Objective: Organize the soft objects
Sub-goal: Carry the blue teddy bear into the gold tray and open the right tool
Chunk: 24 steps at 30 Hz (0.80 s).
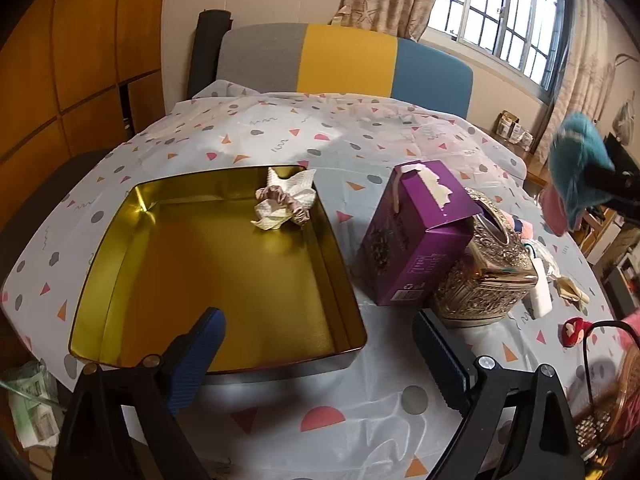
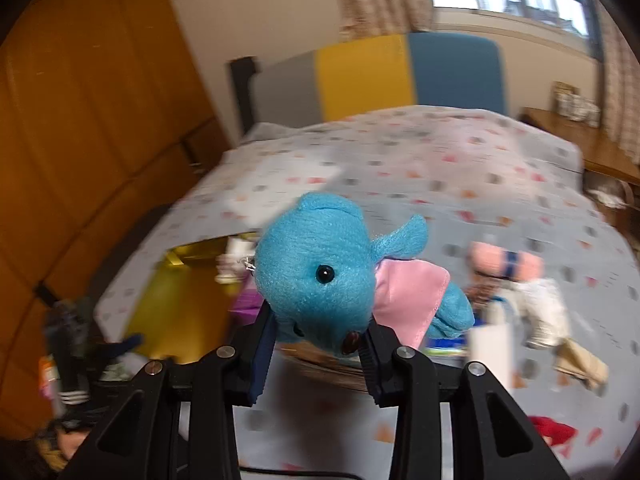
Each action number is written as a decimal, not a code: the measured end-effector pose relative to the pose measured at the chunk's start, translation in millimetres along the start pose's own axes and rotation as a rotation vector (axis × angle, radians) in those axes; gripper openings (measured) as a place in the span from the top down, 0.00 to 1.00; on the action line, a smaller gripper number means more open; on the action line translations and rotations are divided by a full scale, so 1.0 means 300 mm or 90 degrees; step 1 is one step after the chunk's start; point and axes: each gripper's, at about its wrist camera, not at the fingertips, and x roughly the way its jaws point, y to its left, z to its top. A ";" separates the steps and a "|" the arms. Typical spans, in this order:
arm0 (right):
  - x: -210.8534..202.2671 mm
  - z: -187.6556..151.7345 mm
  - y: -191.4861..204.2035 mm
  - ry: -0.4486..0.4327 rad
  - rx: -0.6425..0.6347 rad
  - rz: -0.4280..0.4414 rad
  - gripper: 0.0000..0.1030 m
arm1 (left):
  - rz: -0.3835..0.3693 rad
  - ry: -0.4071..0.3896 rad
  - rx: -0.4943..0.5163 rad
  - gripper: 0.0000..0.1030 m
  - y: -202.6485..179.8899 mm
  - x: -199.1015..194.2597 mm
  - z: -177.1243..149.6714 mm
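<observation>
Gripping blue plush toy point(image 2: 320, 268) between right fingers point(image 2: 262, 354)

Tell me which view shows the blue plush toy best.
Right wrist view. The blue plush toy fills the centre, sharp, with its eye and pink cloth clear, clamped in the right tool. The left wrist view catches it only small and blurred at the right edge, raised above the table.

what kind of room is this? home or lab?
Most likely a home dining area: a table under a patterned tablecloth, a colour-block upholstered chair pulled up to it, and a curtained window behind.
</observation>
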 end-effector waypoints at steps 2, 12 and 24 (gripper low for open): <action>0.015 0.006 0.058 0.004 -0.010 0.035 0.63 | 0.003 0.001 -0.004 0.08 0.013 -0.001 -0.003; 0.141 -0.007 0.256 0.053 -0.024 0.168 0.63 | 0.031 0.006 -0.039 0.08 0.091 0.006 -0.015; 0.400 -0.067 0.358 0.176 0.029 0.216 0.62 | 0.104 -0.002 -0.120 0.07 0.276 -0.011 -0.023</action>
